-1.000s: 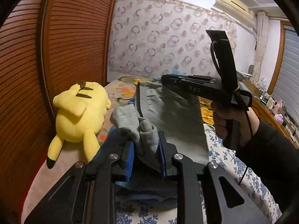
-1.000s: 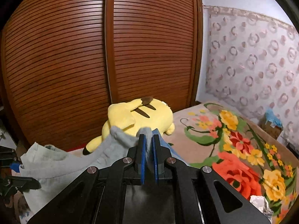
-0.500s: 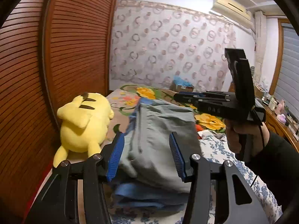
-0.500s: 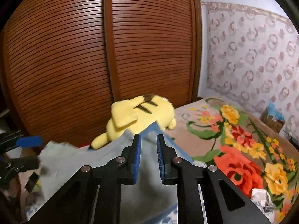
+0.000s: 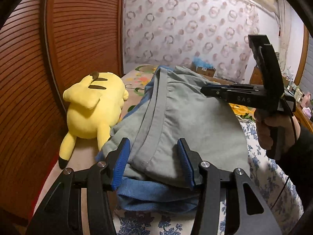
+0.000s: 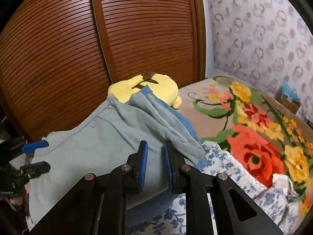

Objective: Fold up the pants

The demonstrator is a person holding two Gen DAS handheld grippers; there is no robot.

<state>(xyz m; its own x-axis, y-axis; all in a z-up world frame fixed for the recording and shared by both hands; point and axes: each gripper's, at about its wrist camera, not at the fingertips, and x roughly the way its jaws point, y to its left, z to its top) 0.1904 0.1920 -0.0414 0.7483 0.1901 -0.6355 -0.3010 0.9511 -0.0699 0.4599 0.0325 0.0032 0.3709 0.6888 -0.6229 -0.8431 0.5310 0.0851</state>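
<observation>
The grey sweatpants (image 5: 187,121) lay folded over on a blue garment (image 5: 156,193) on the bed, both the left gripper (image 5: 154,162) and right gripper (image 6: 155,164) empty with fingers apart, so little beyond tidying seemed left.

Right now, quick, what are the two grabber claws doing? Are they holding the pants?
Left gripper: open, holding nothing; the grey pants lie beyond its pads.
Right gripper: open a little, holding nothing, above the pants.
</observation>
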